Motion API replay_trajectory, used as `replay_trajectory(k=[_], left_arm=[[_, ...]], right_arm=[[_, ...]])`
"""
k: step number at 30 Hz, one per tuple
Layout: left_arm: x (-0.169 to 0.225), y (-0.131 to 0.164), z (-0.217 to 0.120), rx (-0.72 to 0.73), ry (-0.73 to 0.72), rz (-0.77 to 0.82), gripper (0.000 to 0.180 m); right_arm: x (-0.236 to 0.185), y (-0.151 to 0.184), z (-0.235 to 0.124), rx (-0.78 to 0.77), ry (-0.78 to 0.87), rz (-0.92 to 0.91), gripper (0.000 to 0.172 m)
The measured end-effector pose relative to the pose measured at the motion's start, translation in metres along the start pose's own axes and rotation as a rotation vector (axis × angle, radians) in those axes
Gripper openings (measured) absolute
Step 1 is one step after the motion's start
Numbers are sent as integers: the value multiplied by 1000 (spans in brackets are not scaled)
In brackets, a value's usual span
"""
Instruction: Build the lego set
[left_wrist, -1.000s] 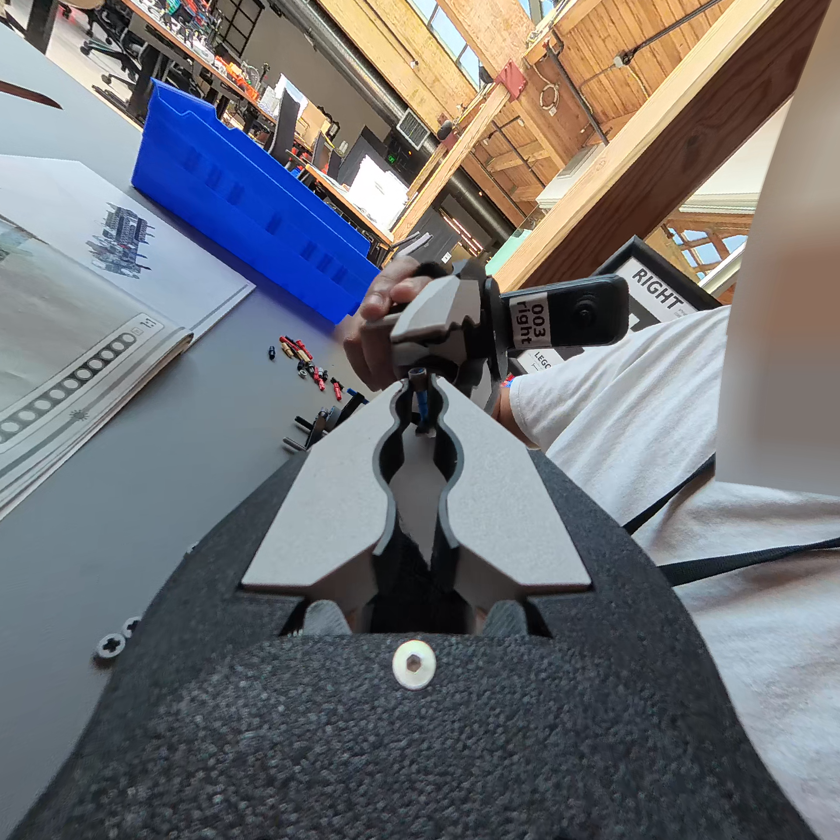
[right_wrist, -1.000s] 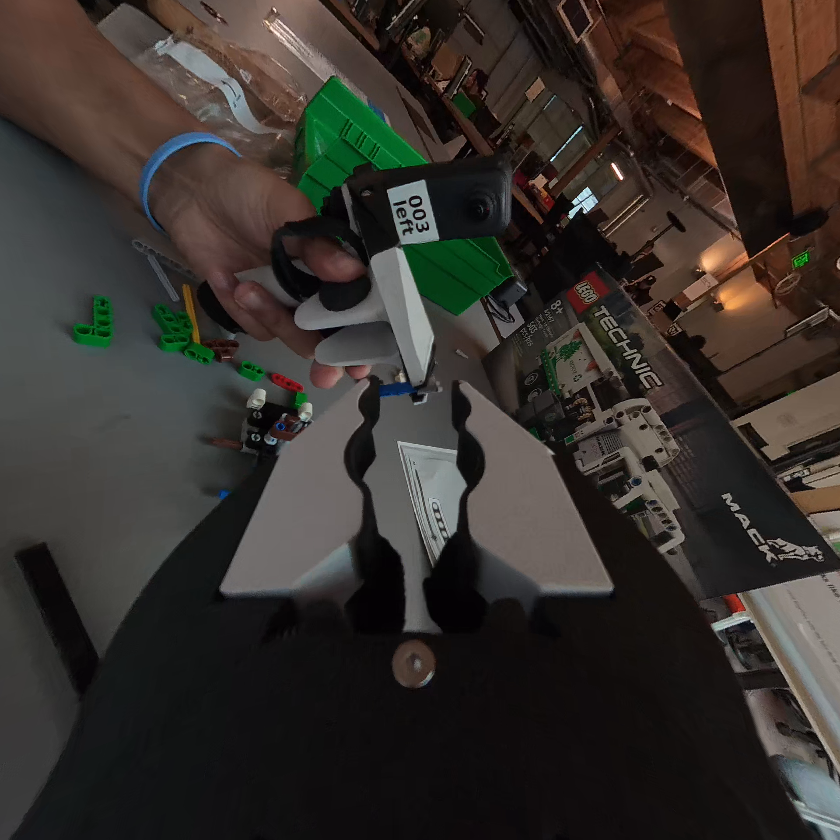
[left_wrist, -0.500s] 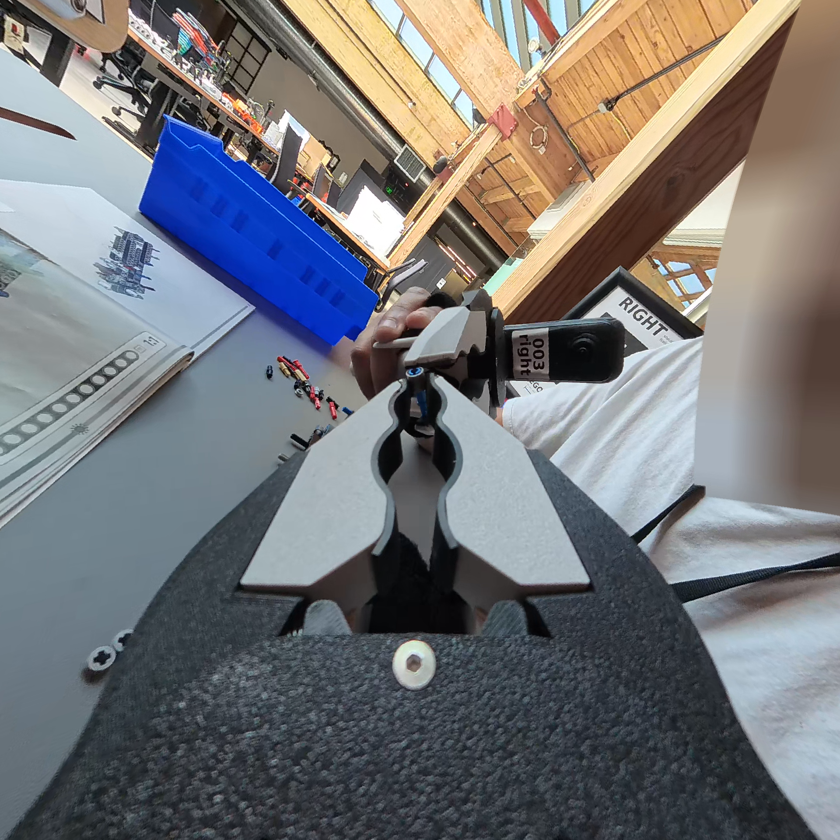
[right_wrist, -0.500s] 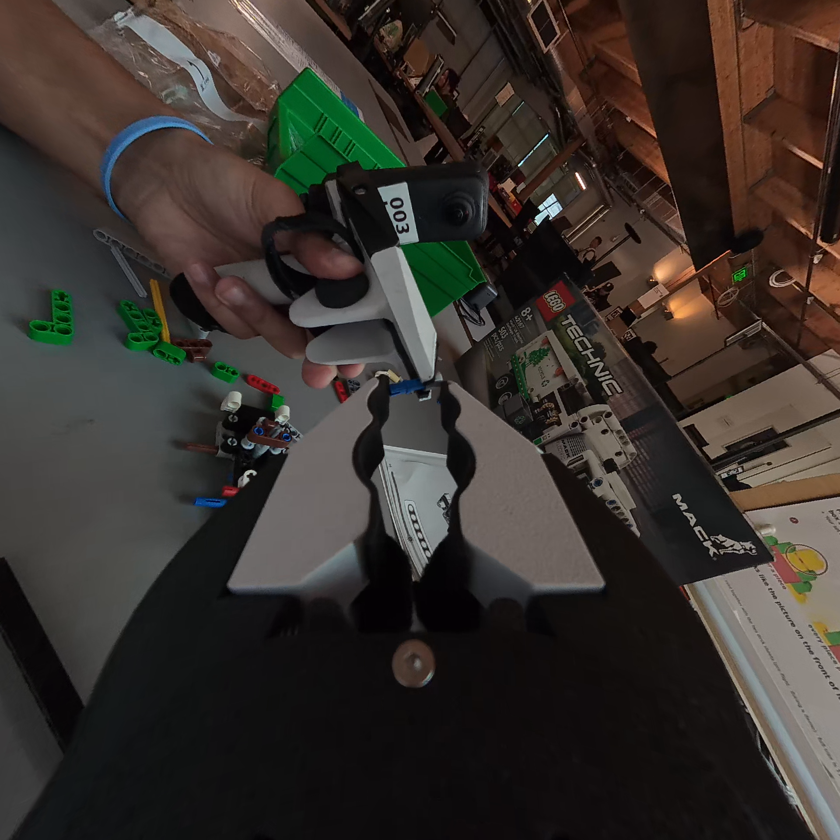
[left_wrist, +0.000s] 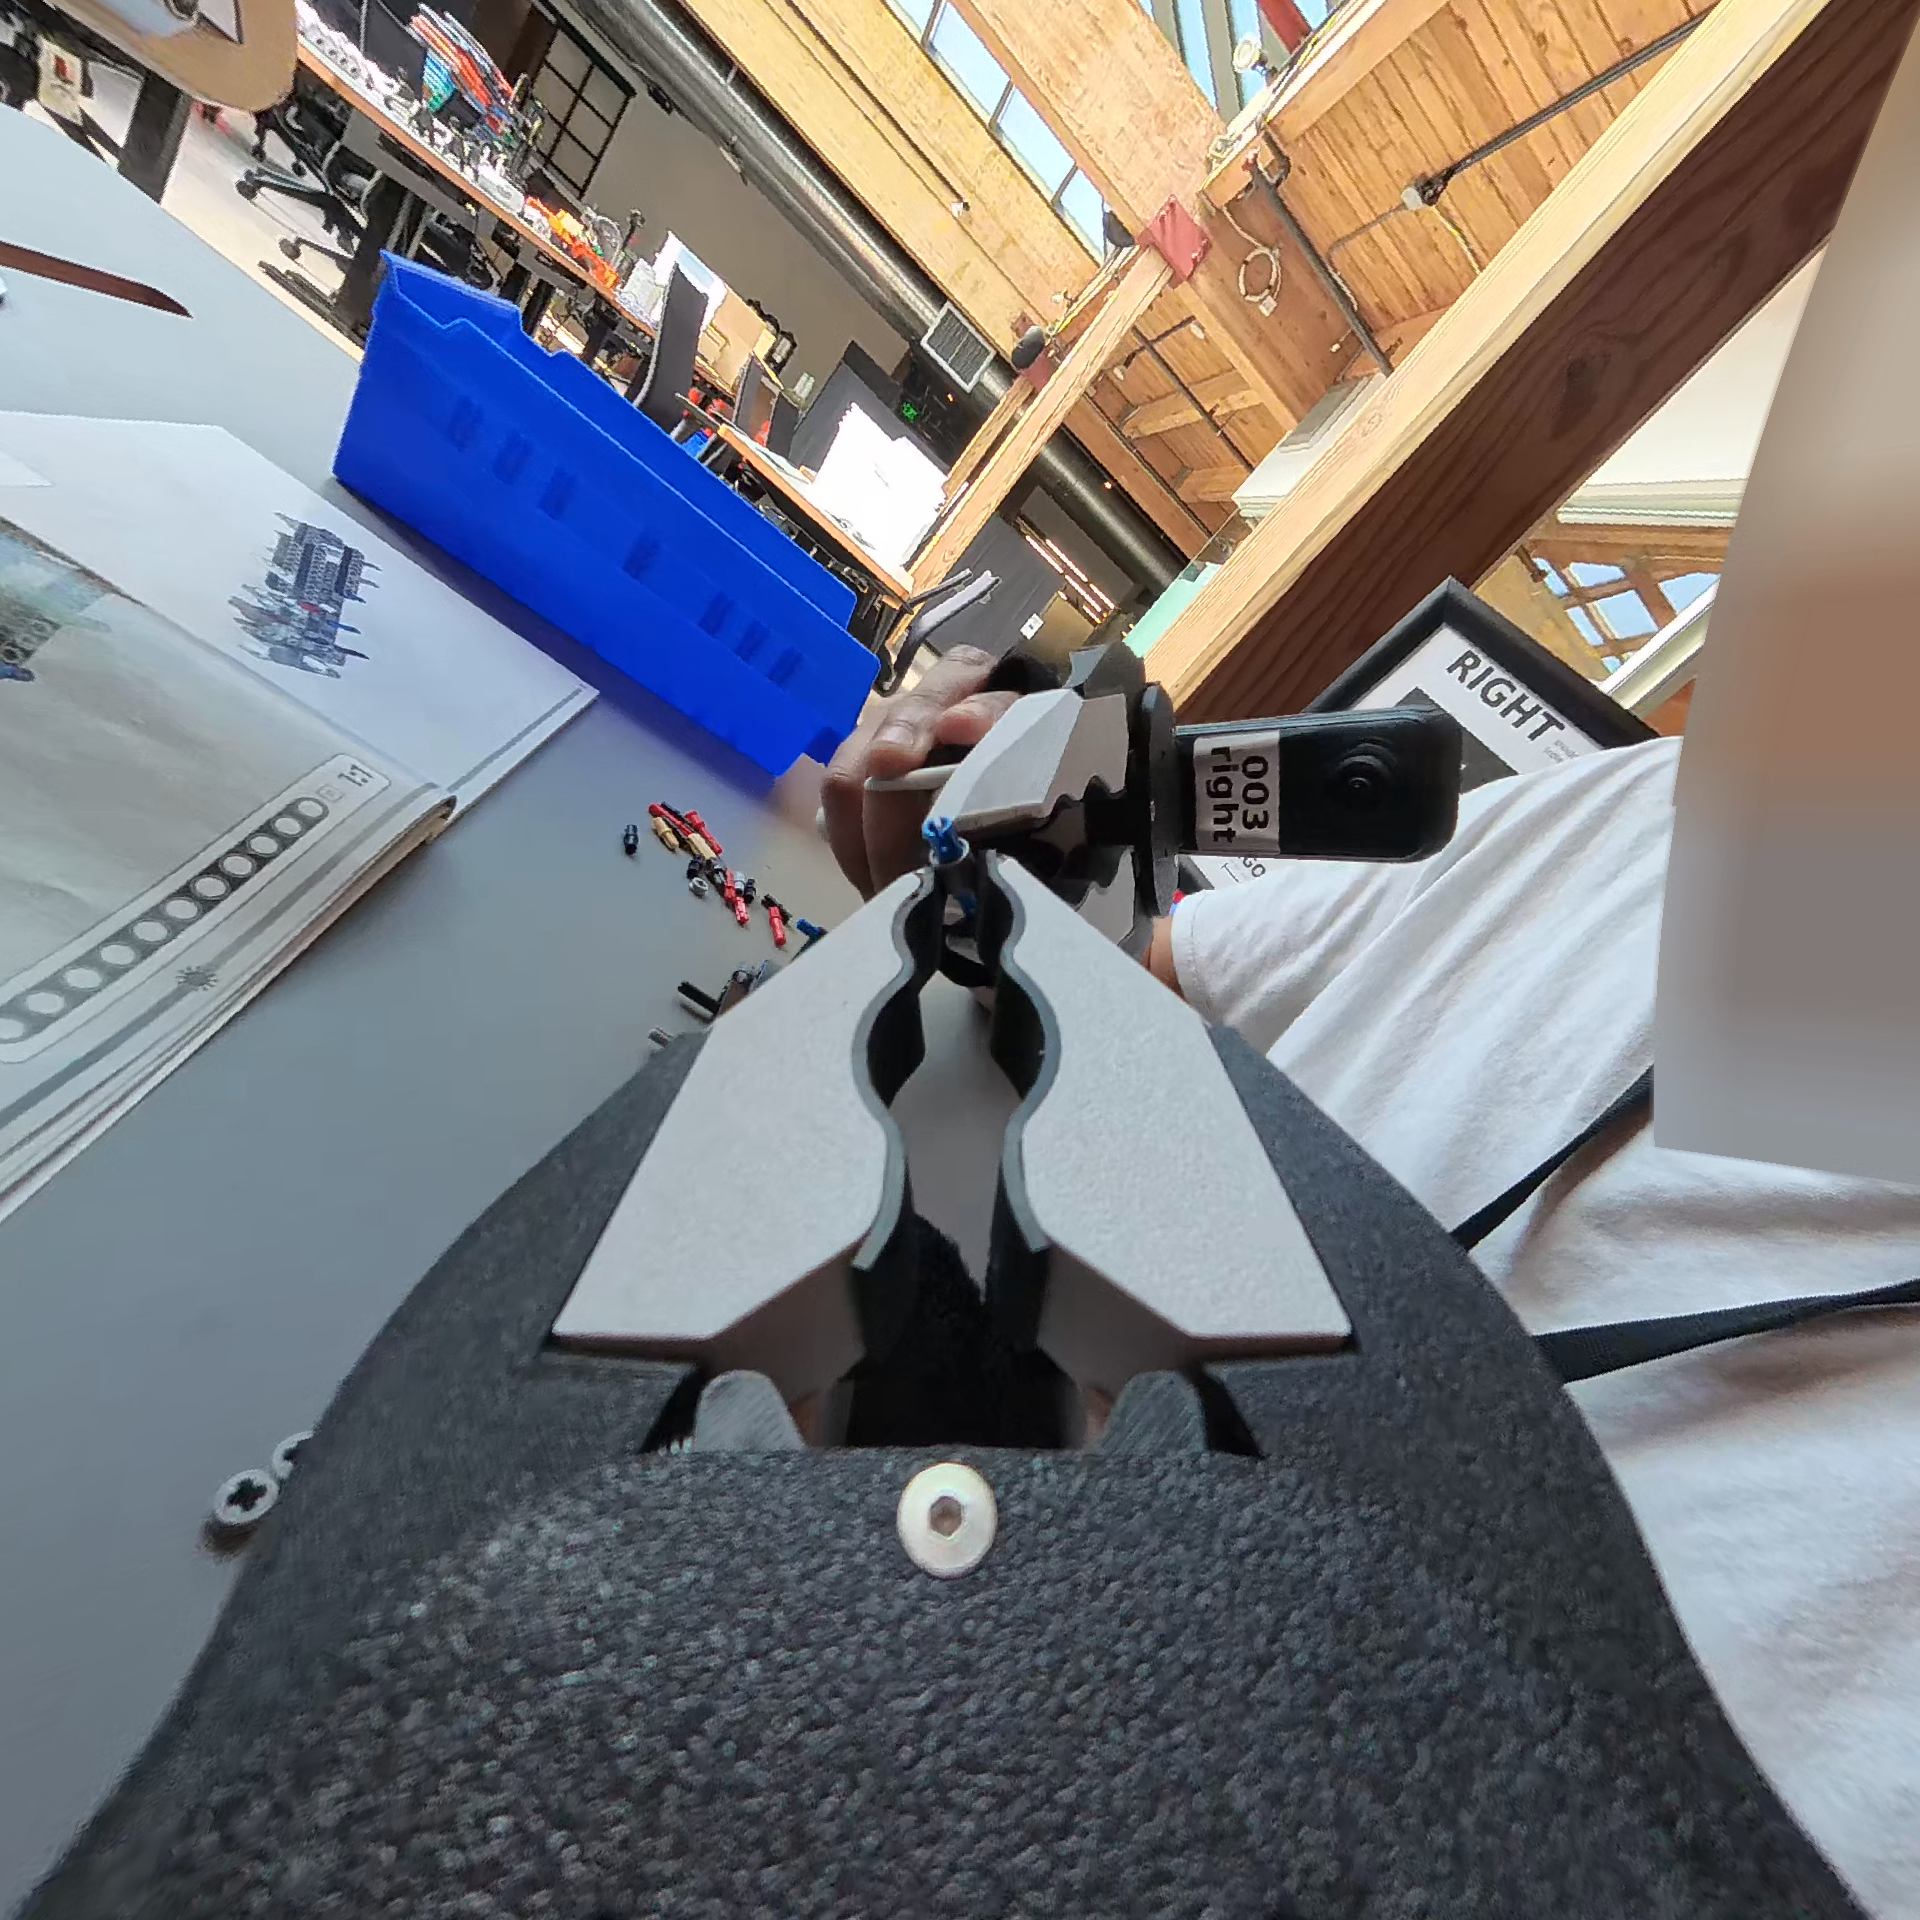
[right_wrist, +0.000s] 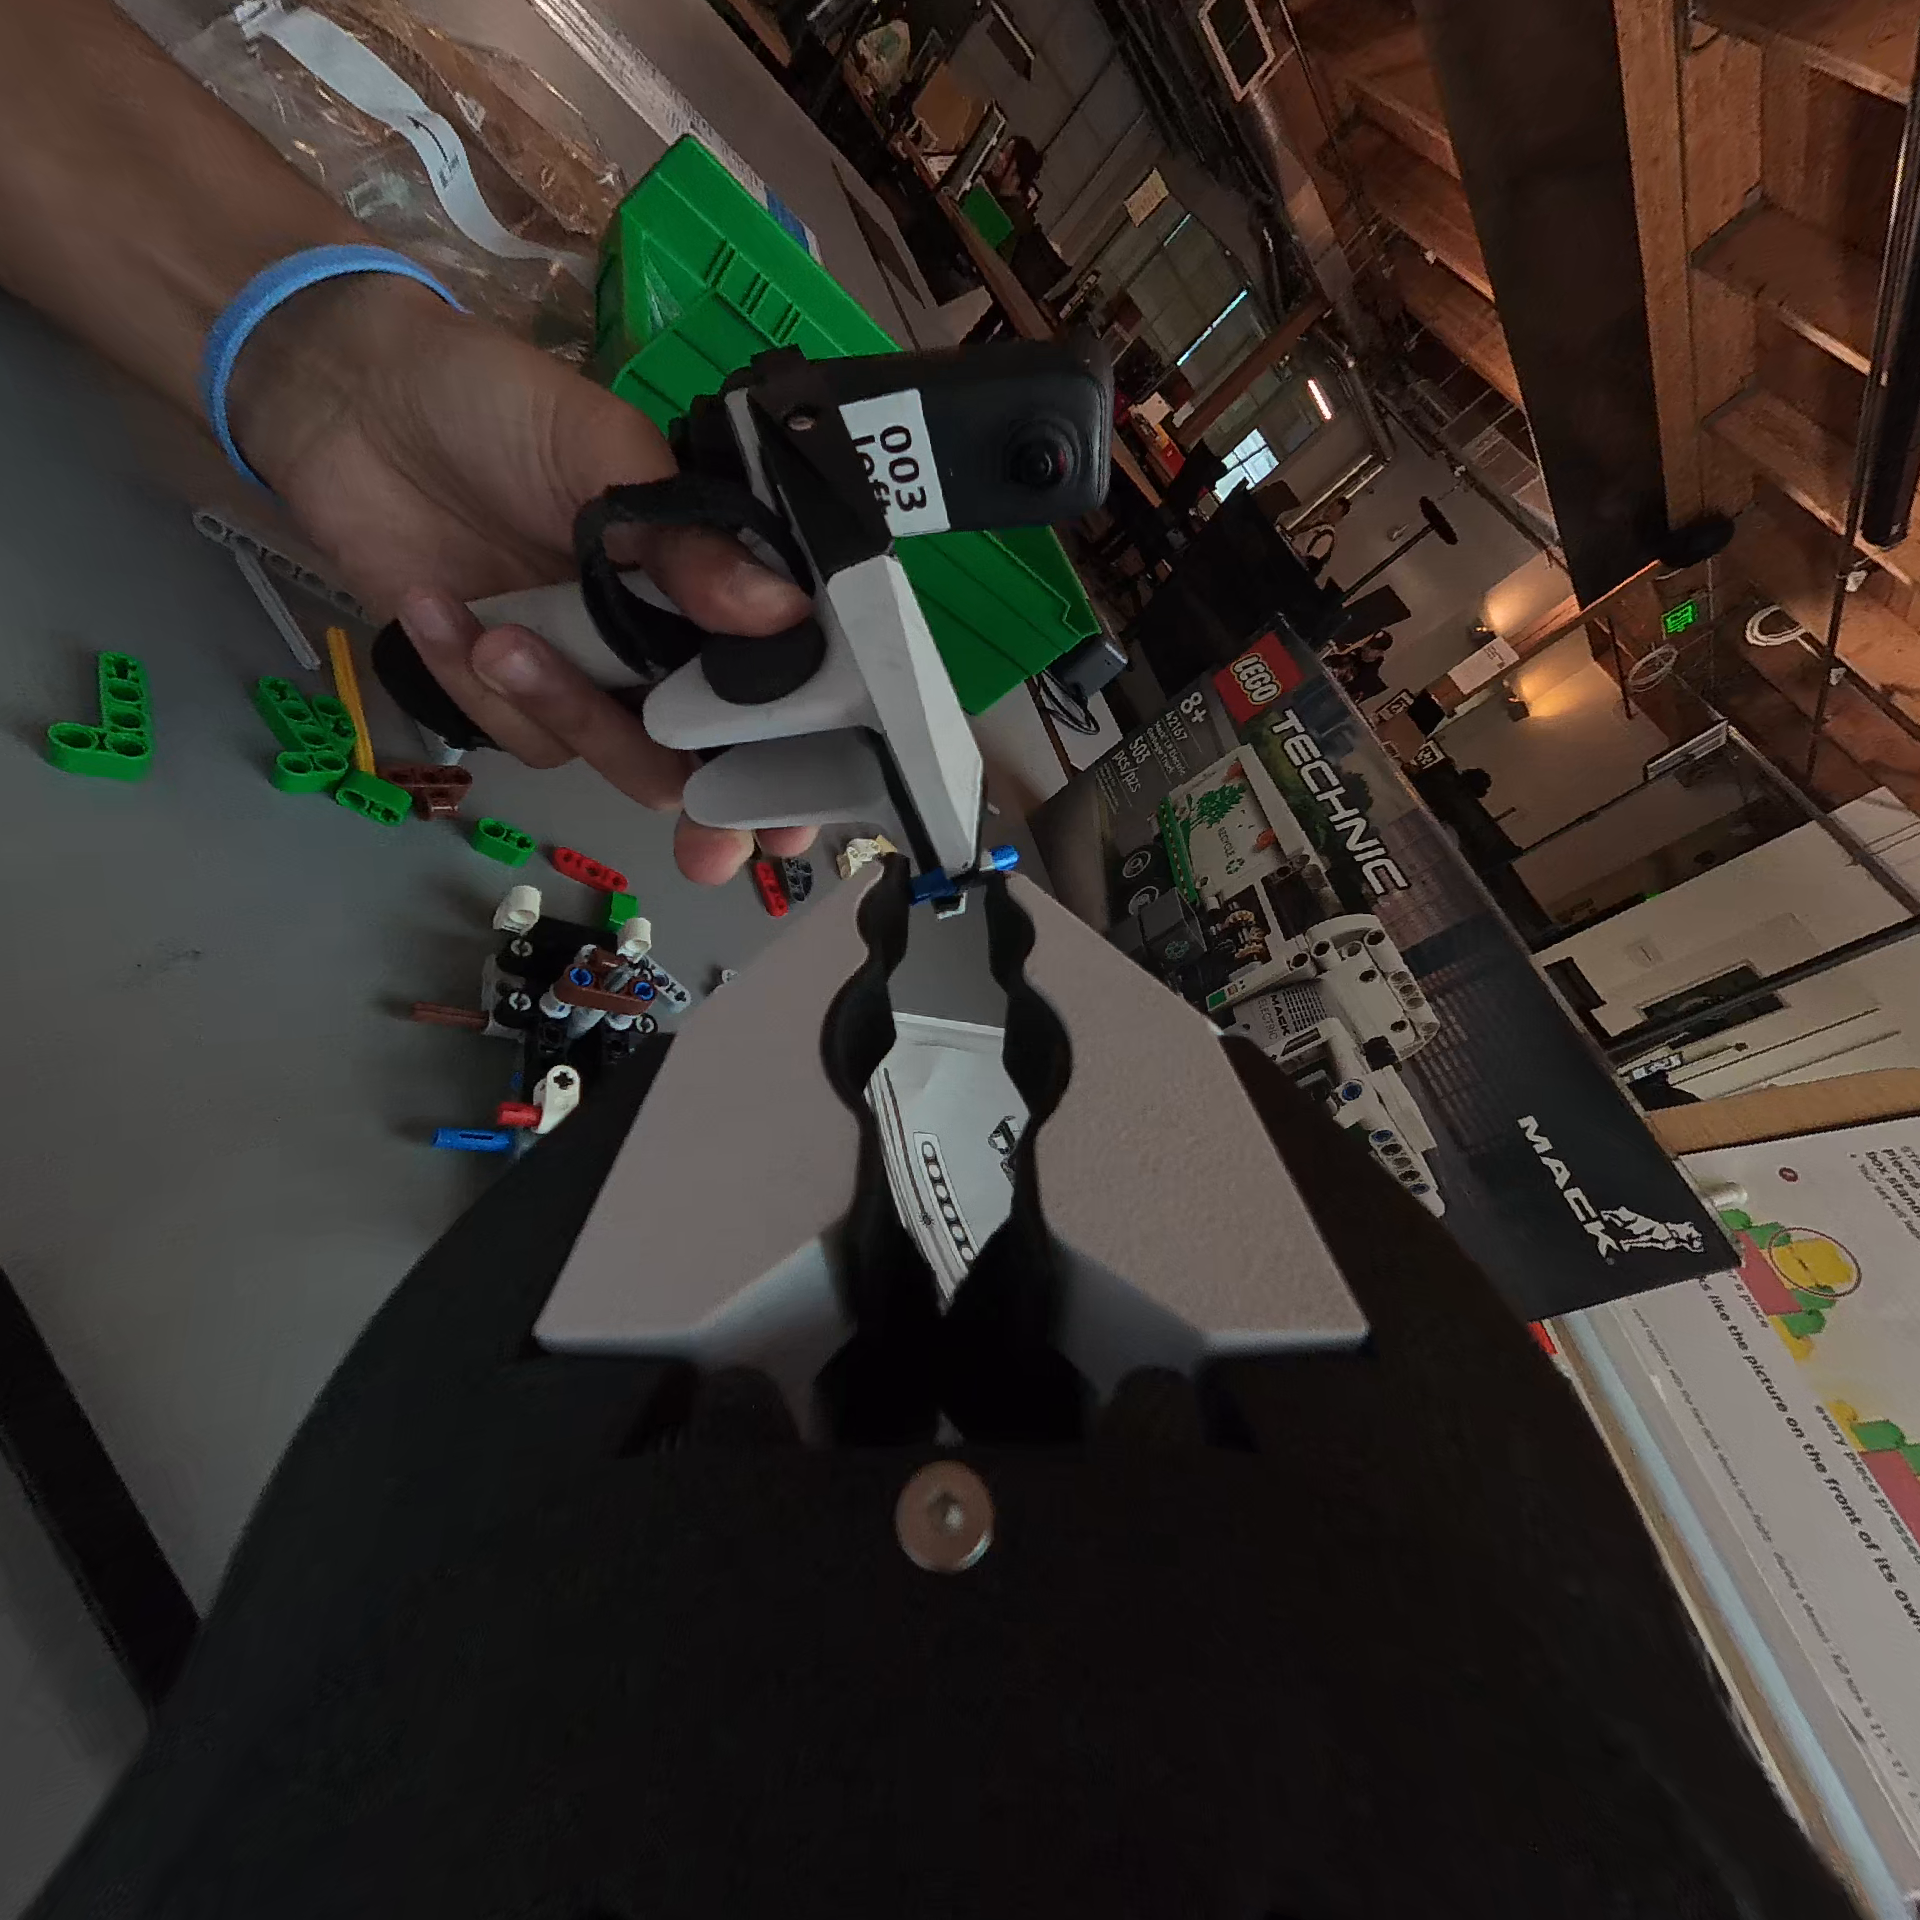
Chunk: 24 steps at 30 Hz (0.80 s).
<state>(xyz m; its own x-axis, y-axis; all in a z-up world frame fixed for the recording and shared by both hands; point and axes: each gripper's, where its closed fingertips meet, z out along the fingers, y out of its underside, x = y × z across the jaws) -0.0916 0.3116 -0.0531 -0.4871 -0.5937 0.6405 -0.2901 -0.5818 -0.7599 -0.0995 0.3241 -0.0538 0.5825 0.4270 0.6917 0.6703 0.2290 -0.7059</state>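
Narrowing right gripper (right_wrist: 940, 883) fingers around the blue pin (right_wrist: 935, 886), closer than a second ago, pads seemingly not yet pressing. Gripping a small pale piece carrying that blue pin, left gripper (left_wrist: 958, 883) fingers nearly together. Lying beyond the pin: loose red pins (left_wrist: 727, 883), then blue bin (left_wrist: 582, 520).

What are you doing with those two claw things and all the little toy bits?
A person holds a claw in each hand above a grey table. The left claw pinches a small part with a blue pin through it. The right claw has its tips at either end of that pin, right at the left claw's tip. Loose building pieces, a green bin and the kit's box lie around; a blue bin sits farther off.
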Motion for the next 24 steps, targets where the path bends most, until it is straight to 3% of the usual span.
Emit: replay_trajectory(k=[4, 10, 15, 24], left_arm=[[-1, 0, -2, -2, 10, -24, 4], [2, -6, -5, 21, 71, -81, 4], [-1, -5, -15, -24, 8, 13, 5], [-9, -7, -24, -57, -77, 129, 5]], right_arm=[[-2, 2, 2, -13, 10, -10, 14], [2, -3, 4, 34, -16, 129, 16], [7, 4, -7, 50, -44, 187, 16], [18, 31, -13, 19, -201, 511, 20]])
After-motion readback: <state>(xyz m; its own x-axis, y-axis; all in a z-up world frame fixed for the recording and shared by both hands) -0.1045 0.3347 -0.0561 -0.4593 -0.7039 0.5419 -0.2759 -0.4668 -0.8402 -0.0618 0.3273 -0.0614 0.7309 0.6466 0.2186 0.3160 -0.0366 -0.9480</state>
